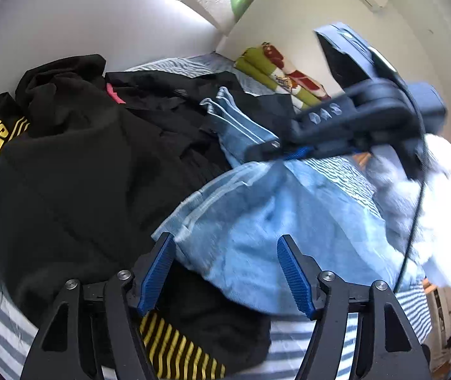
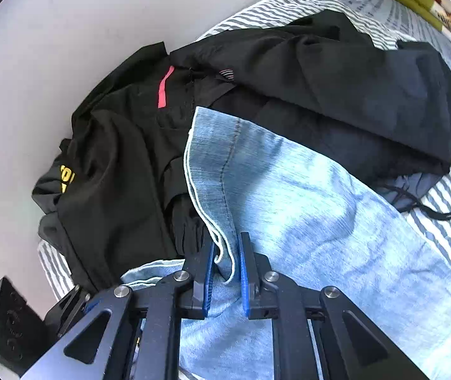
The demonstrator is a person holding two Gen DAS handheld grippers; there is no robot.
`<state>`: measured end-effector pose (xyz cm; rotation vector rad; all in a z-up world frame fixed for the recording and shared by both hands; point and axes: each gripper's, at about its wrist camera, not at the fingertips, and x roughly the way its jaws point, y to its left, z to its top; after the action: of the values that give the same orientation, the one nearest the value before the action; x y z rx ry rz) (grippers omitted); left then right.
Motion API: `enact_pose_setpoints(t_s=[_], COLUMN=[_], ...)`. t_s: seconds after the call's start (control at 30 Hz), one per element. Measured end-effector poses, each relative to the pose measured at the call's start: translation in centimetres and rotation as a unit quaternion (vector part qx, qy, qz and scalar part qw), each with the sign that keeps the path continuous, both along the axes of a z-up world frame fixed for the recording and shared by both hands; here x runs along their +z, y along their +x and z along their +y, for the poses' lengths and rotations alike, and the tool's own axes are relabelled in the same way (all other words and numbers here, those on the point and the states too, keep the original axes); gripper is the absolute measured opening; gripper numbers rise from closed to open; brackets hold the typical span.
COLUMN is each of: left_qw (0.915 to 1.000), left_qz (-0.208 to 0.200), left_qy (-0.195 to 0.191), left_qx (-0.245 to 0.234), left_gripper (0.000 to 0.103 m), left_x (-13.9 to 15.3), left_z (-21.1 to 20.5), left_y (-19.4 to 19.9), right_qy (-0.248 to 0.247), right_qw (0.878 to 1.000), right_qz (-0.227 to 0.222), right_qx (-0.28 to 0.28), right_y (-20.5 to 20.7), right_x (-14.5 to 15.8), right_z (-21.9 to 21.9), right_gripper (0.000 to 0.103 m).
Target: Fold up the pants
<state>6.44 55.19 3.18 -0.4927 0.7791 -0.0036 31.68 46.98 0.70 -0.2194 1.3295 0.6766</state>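
Light blue jeans (image 1: 257, 221) lie bunched on a striped bed, partly over a pile of black clothes. My left gripper (image 1: 225, 250) is open just above the jeans' near edge, and its blue pads (image 1: 159, 272) clamp nothing. My right gripper (image 2: 227, 253) is shut on a fold of the jeans (image 2: 304, 205) at their pale hem edge. In the left wrist view the right gripper (image 1: 276, 148) comes in from the upper right, blurred, pinching the denim's far side. A person's white sleeve (image 1: 441, 205) is behind it.
Black garments (image 1: 67, 164) with yellow print and a pink stripe (image 2: 162, 88) are heaped against the white wall. The grey-striped sheet (image 2: 447, 196) shows around them. A folded green and red blanket (image 1: 279, 72) lies at the far end of the bed.
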Motion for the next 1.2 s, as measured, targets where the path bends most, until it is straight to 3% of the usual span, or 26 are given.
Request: enact_pose_setpoints(t_s=[0.1,0.23,0.33,0.57,0.73,0.9,1.03,1.2], left_qw=[0.9997,0.9991,0.9996,0.9984,0.9963,0.9981,0.9971,0.9942], left_qz=[-0.018,-0.017,0.001,-0.043,-0.036,-0.03,-0.034,-0.034], left_qy=[0.012,0.023,0.011,-0.037,-0.077,-0.052,-0.067,-0.096], left_qx=[0.007,-0.032,-0.026,-0.003,-0.011,-0.015,-0.012,-0.036], left_gripper=[0.071,0.087,0.086,0.078,0.079,0.087,0.087,0.088], left_x=[1.0,1.0,-0.3,0.0,-0.3,0.3,0.4,0.6], left_z=[0.3,-0.5,-0.6,1.2,1.0,0.3,0.4,-0.6], left_y=[0.2,1.9,2.9,3.0,3.5,4.1,3.3,5.1], right_qy=[0.008,0.025,0.04,0.065,0.108,0.12,0.122,0.126], right_qw=[1.0,1.0,0.999,0.997,0.993,0.991,0.99,0.99], right_qz=[0.002,0.012,0.017,0.022,0.034,0.043,0.039,0.047], right_qx=[-0.004,-0.012,-0.014,-0.026,-0.031,-0.042,-0.052,-0.051], right_y=[0.2,0.7,0.7,1.2,1.7,1.8,2.0,2.0], right_x=[0.2,0.8,1.0,2.4,4.1,4.8,5.4,4.7], right_z=[-0.2,-0.8,-1.3,-2.8,-4.3,-6.7,-8.1,-7.8], right_gripper=[0.012,0.012,0.012,0.011,0.011,0.011,0.011,0.011])
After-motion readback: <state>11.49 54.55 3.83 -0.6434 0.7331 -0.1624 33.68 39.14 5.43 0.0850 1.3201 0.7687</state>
